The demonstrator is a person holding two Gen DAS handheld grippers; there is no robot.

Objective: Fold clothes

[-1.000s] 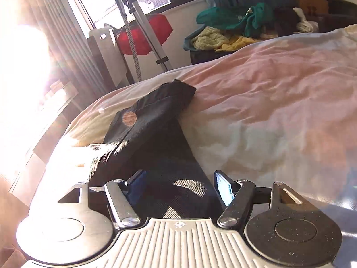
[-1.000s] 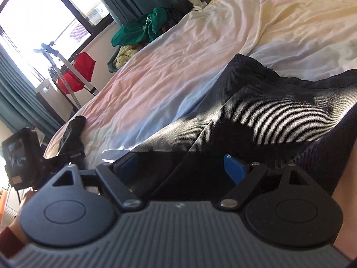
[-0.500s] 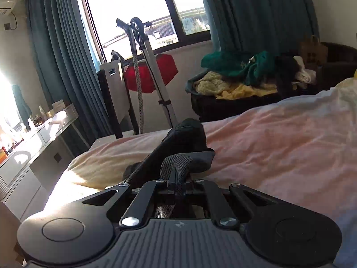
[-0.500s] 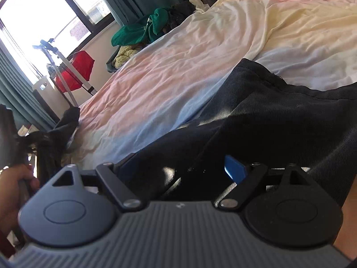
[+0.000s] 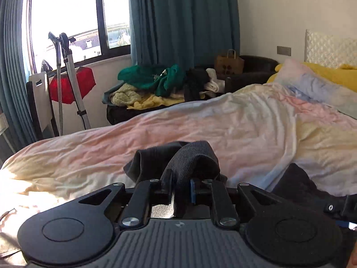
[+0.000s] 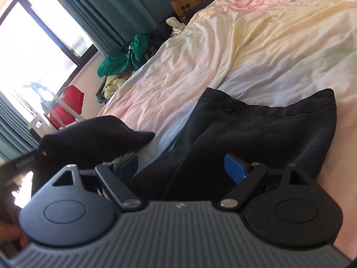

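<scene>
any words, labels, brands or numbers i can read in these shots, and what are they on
No text reads clearly in either view.
Green garment on the clothes pile: pale print, too blurred to read.
Brown paper bag: dark round marks, a picture rather than letters.
Left hand-held gripper body: small pale emblem, no letters legible.
Right hand-held gripper body: the same small emblem, unreadable.
Dark device at the right wrist view's left edge: a line of small lettering, too blurred.

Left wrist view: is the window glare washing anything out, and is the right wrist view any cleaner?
Left wrist view: window blown white, sun bleaches the duvet at lower left; dark garment in the left tongs reads clearly. Right wrist view: window overexposed, lower-left corner smeared, but garment sharp.
</scene>
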